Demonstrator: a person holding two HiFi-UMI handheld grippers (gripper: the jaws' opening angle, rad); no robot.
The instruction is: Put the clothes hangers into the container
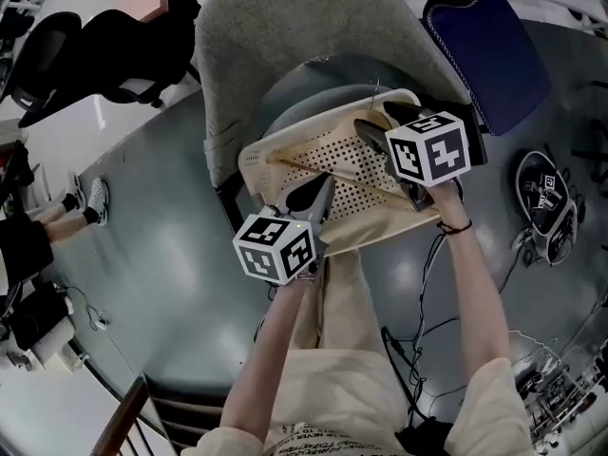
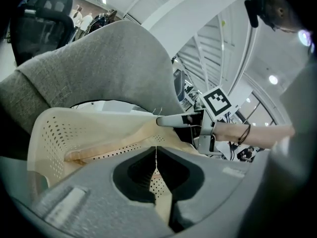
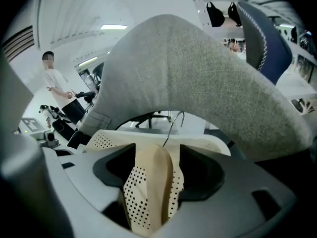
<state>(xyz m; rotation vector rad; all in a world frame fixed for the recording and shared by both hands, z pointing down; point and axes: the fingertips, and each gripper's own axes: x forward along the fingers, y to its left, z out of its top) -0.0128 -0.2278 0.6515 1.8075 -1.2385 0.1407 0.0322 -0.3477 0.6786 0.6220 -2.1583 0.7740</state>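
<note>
Right gripper (image 1: pixel 383 122) angled down, jaws apart

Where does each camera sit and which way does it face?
Head view: on the person's head, steeply down onto basket and grey chair; left hand-held gripper, right hand-held gripper, both forearms show.
Left gripper view: on the left one, along its jaws across the basket; right one and its forearm show.
Right gripper view: on the right one, facing hanger and chair back; own jaws only.
Shared: all see basket, chair.
</note>
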